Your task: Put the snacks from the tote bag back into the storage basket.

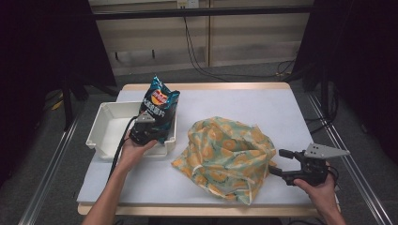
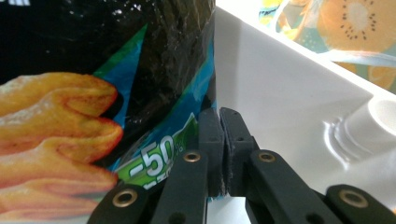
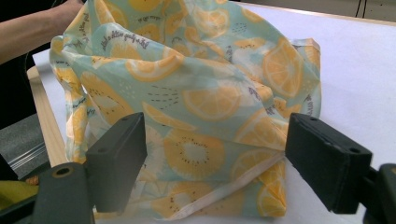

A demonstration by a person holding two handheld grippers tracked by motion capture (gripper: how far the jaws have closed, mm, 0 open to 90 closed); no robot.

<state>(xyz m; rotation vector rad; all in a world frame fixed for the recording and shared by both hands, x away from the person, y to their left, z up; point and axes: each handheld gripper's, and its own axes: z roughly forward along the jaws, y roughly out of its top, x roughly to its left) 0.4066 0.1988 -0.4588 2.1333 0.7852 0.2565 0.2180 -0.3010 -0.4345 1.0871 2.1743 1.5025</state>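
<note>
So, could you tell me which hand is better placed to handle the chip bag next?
Left: the left gripper is shut on the chip bag at the white bin; the right gripper waits open by the fruit-print bag.

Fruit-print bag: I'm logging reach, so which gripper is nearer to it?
Right. The right gripper sits open just beside the fruit-print bag; the left gripper is off at the white tray, pinching the chip bag.

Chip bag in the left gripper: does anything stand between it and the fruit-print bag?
Yes. The chip bag, pinched at its lower edge by the left gripper, stands in the white bin. The bin's right wall rises between it and the fruit-print bag.
</note>
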